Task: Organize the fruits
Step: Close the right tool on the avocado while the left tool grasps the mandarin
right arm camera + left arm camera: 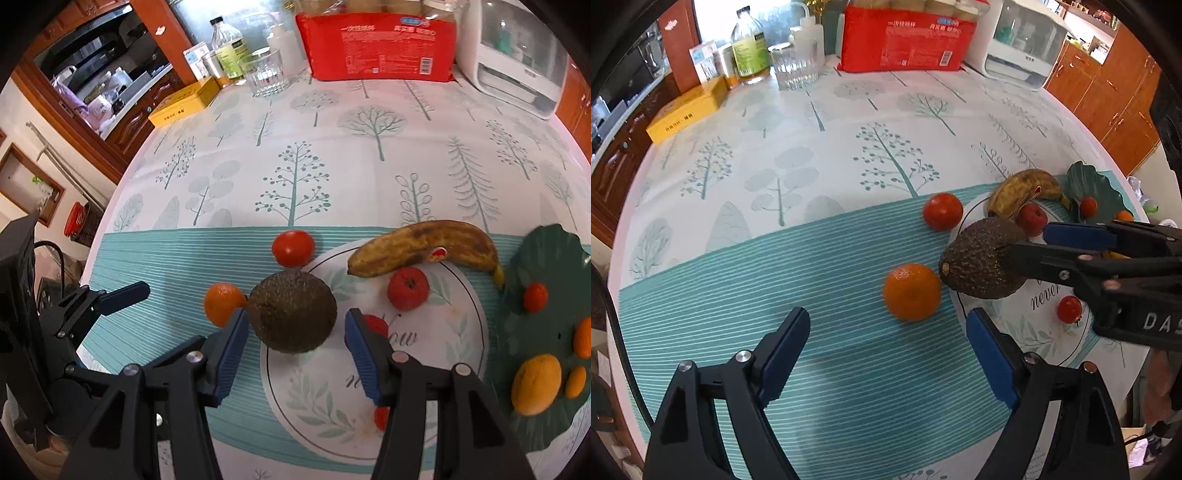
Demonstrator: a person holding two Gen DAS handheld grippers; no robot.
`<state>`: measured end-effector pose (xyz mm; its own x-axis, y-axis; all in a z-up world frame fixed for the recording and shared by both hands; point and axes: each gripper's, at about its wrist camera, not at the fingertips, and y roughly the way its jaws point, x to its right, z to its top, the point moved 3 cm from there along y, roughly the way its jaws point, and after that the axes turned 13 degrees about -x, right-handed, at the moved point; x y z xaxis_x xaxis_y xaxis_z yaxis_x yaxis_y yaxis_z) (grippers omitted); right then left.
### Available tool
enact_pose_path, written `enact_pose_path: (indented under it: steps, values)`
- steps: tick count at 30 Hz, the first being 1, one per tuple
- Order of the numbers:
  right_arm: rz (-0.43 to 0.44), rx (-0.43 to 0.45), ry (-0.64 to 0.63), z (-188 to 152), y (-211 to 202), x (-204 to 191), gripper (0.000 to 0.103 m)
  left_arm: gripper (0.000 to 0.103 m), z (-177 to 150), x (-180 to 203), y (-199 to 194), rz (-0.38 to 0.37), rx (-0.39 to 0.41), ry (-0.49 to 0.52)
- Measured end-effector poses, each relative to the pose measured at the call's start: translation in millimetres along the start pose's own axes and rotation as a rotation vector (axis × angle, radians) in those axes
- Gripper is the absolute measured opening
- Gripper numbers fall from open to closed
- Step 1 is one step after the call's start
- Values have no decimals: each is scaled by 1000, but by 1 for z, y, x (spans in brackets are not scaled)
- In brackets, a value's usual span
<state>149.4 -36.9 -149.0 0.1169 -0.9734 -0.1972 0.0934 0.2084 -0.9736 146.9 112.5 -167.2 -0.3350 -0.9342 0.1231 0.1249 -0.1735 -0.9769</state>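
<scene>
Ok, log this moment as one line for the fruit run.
left hand-held gripper: open, short of orange | right hand-held gripper: open around avocado at white plate edge | tomato off-plate

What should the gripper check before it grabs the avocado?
1. Right gripper open wide enough: ok.
2. Avocado sits between its fingers: ok.
3. Pads touching both sides of the avocado: not ok, a gap shows on the right side.
4. Orange clear of the avocado: not ok, it looks pressed against it.
5. Left gripper out of the way: ok, open, near the orange.
6. Avocado fully on the white plate: not ok, it overhangs the rim.
</scene>
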Motion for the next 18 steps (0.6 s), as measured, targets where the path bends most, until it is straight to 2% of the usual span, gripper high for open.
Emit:
enact_pose_path:
  steps: [4,8,18]
  values:
    - [-12,-26,-14,5,14,-2,55,81,3,-3,11,-10,-25,-11]
    - [8,-33,-20,9,24,-3,63,79,5,-6,16,-17,-36,-18]
    - [31,-57,-51,15,38,-6,65,77,8,-5,25,-21,-55,-16]
